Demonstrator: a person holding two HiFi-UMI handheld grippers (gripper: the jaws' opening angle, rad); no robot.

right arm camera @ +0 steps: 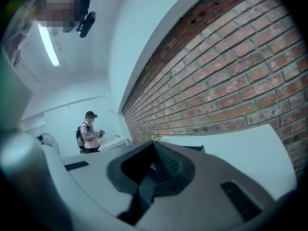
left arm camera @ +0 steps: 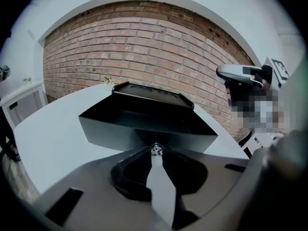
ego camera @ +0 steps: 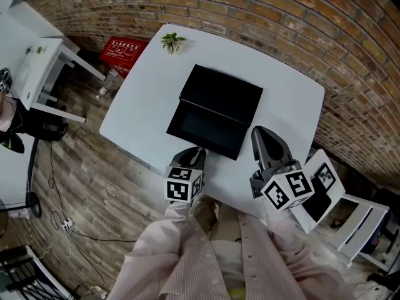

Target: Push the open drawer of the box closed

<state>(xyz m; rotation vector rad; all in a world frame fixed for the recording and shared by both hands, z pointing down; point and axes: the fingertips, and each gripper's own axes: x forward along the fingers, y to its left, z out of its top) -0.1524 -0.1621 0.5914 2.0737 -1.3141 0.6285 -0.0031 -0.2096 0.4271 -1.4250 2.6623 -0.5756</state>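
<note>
A black box (ego camera: 226,91) lies on the white table (ego camera: 147,99) with its drawer (ego camera: 203,129) pulled out toward me. In the left gripper view the drawer's grey front (left arm camera: 115,131) fills the middle, and a small shiny knob (left arm camera: 155,149) sticks out of it. My left gripper (left arm camera: 155,152) has its fingertips closed round that knob; in the head view the left gripper (ego camera: 197,151) sits at the drawer's near edge. My right gripper (ego camera: 259,134) hovers to the right of the drawer, off the box. The right gripper (right arm camera: 154,144) is shut and empty, aimed along the brick wall.
A small potted plant (ego camera: 172,41) stands at the table's far corner. On the floor beyond lies a red box (ego camera: 123,52). A white side table (ego camera: 45,67) is at the left and a white chair (ego camera: 357,216) at the right. A person (right arm camera: 89,131) stands far off.
</note>
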